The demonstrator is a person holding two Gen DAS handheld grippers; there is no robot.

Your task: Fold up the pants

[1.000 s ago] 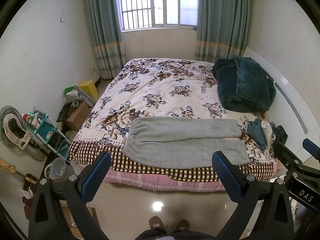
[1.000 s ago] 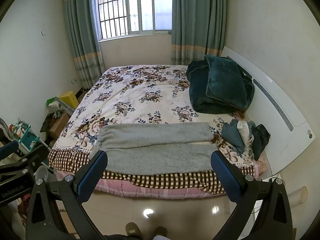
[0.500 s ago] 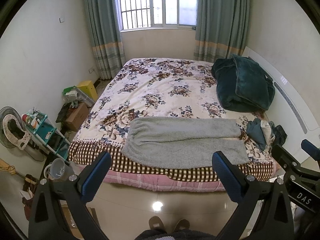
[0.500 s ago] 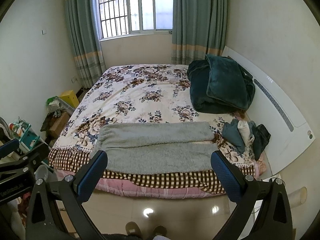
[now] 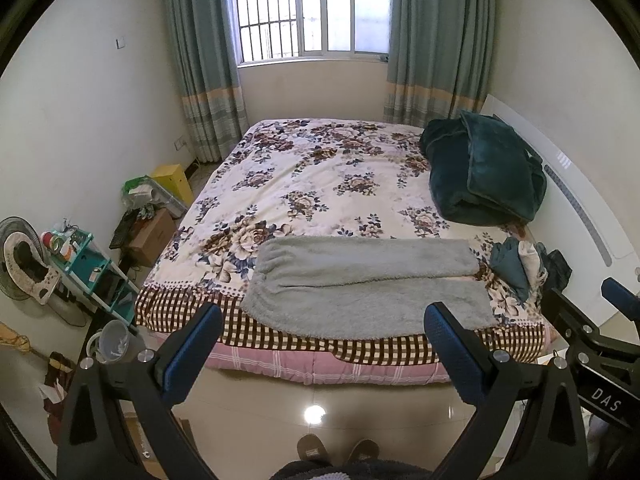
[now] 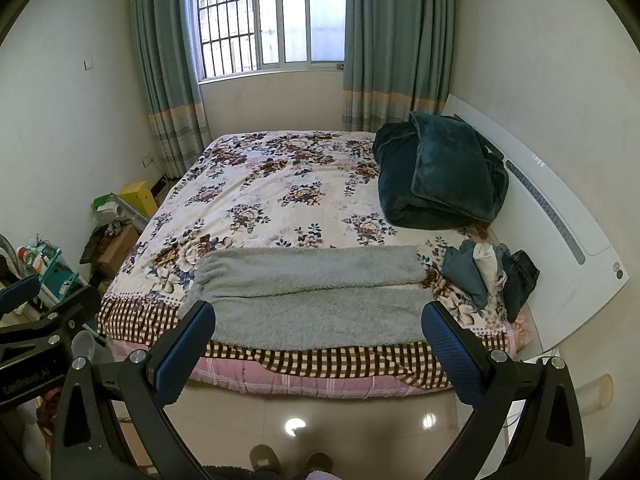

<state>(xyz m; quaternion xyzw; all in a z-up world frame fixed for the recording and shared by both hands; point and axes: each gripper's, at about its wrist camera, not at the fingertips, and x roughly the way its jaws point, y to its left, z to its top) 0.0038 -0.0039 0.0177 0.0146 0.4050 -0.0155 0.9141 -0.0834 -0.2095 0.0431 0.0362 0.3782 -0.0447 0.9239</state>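
Grey fleece pants [image 5: 360, 280] lie flat across the near edge of the flowered bed [image 5: 320, 172], waist to the left, legs side by side pointing right. They also show in the right wrist view [image 6: 312, 288]. My left gripper [image 5: 322, 344] is open and empty, held above the floor in front of the bed, apart from the pants. My right gripper [image 6: 318, 340] is open and empty too, at about the same distance. Each gripper shows at the edge of the other's view.
A dark green folded blanket [image 5: 484, 176] lies at the bed's far right. A small pile of clothes [image 5: 528, 264] sits right of the pant legs. A white headboard [image 6: 560, 232] runs along the right. A shelf cart [image 5: 84, 264], fan, bin and boxes crowd the left floor.
Both views have shifted very slightly; the pants and both open grippers stay as they were.
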